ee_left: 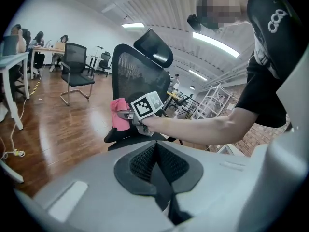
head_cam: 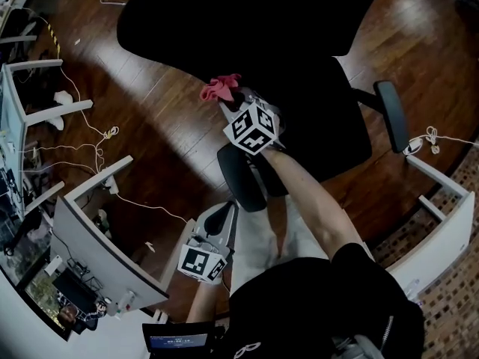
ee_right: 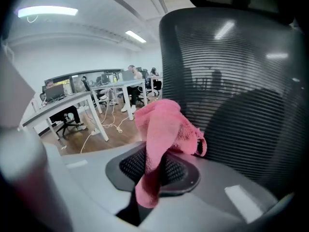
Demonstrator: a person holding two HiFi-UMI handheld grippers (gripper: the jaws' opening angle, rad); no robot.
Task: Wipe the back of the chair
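Cloth (ee_right: 163,141), pink and bunched, is pinched in the right gripper (head_cam: 230,102), whose jaws are clamped on it, right at the lower part of the black chair's mesh back (ee_right: 241,81). Left gripper (head_cam: 223,217) hangs low, well apart from it, jaws closed together on nothing.

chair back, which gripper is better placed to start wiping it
Right: the right gripper is shut on the pink cloth, close to the mesh chair back. The left gripper is shut, empty and farther off.
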